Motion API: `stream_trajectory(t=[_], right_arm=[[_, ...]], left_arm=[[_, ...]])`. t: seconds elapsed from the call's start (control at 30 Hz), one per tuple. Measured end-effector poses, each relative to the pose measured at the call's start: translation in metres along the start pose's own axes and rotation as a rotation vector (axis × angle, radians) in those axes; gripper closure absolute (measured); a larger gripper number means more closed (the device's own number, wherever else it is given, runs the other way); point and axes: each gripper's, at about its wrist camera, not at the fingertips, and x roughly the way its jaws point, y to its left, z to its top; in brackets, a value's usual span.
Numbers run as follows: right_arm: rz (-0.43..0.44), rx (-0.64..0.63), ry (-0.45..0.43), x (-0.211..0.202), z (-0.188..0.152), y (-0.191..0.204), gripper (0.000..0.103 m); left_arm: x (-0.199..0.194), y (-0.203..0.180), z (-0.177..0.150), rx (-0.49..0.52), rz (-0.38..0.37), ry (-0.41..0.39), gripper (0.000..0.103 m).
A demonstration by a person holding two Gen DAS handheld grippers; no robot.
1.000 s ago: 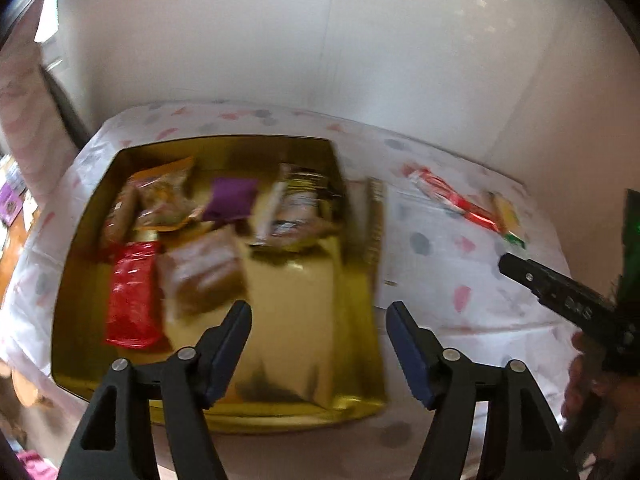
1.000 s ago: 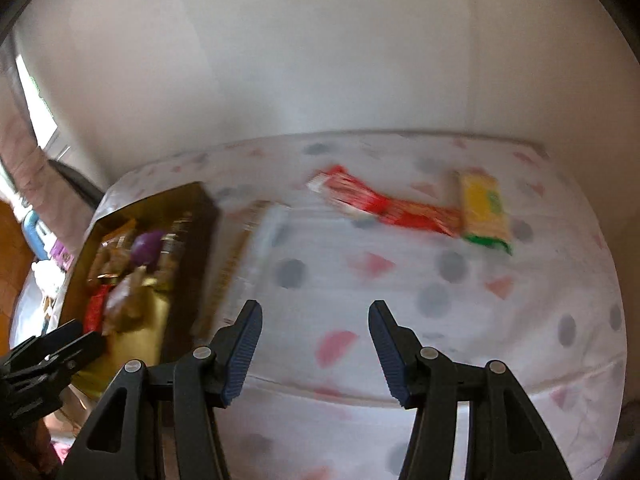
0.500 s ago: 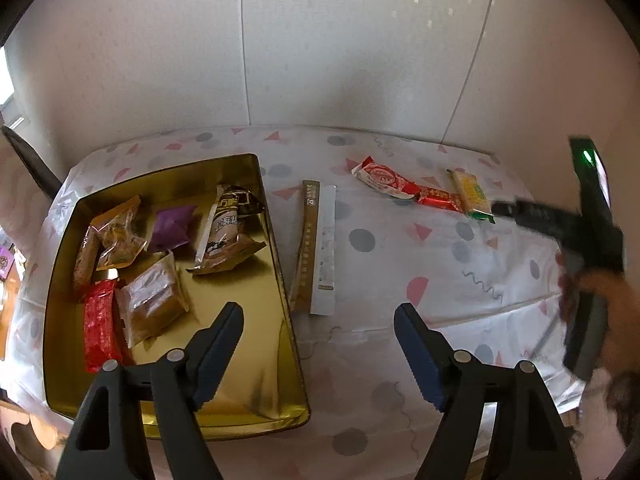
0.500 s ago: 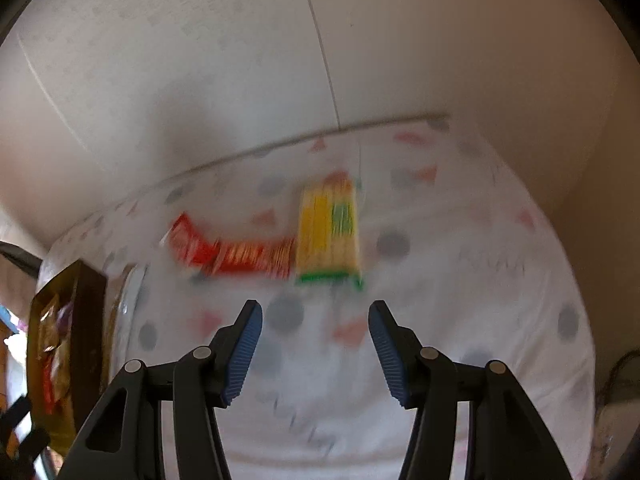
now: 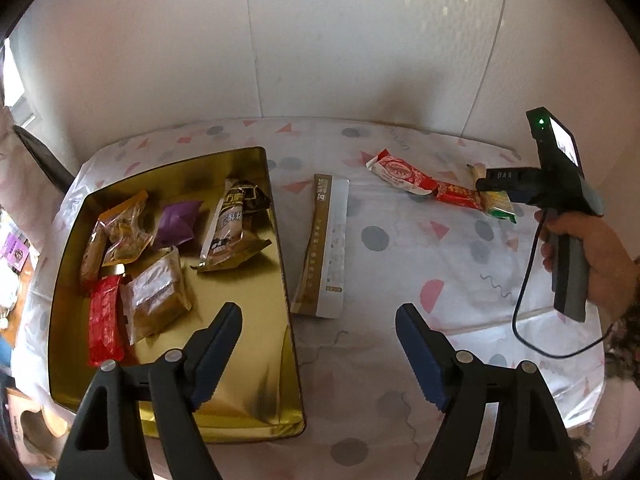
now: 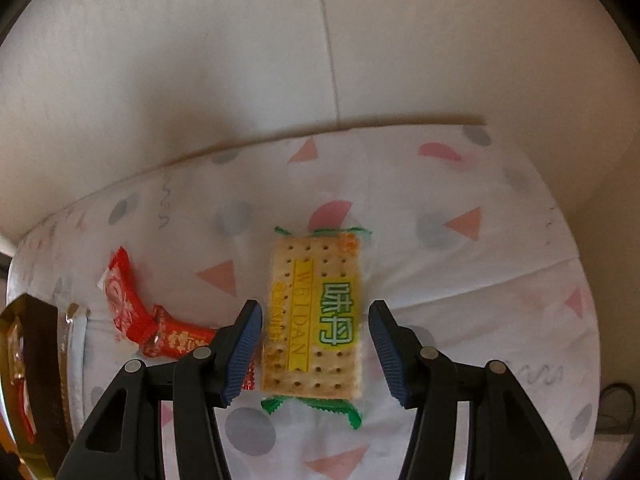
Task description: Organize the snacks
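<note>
One cracker pack (image 6: 314, 314) is bracketed by the right gripper (image 6: 316, 344), long axis running w/ the fingers. Jaws are closing, pads not yet touching. Left gripper (image 5: 318, 354), wide and empty, is held well apart, nr the gold tin (image 5: 240, 360).

Home setting, likely dining or living corner. Table (image 5: 400, 264) under white cloth printed with pink triangles, grey dots, squiggles, pushed against plain white panelled wall (image 5: 360, 40). Gold tin tray (image 5: 276, 360) with assorted snack packets, more packets loose on cloth. Daylight from window (image 5: 12, 76) at far left, pale curtain (image 5: 16, 168) beside it. Cluttered shelf or floor items at left edge, too blurred to name.
</note>
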Motion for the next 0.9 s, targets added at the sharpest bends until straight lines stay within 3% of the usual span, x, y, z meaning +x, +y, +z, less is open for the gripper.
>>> stream_trajectory(t=[0.2, 0.37, 0.67, 0.9], right_arm=[[0.045, -0.035, -0.044, -0.004, -0.014, -0.008, 0.054], [0.056, -0.021, -0.068, -0.016, -0.030, -0.024, 0.055], [0.033, -0.059, -0.136, -0.024, -0.051, -0.024, 0.054], [-0.013, -0.121, -0.180, -0.023, -0.060, -0.015, 0.054]], left_arm=[[0.016, -0.009, 0.017, 0.012, 0.001, 0.015, 0.023], [0.036, -0.018, 0.036, -0.005, -0.039, 0.048, 0.023], [0.094, -0.043, 0.094, -0.161, -0.126, 0.113, 0.023], [0.139, -0.069, 0.132, -0.221, -0.133, 0.153, 0.023]])
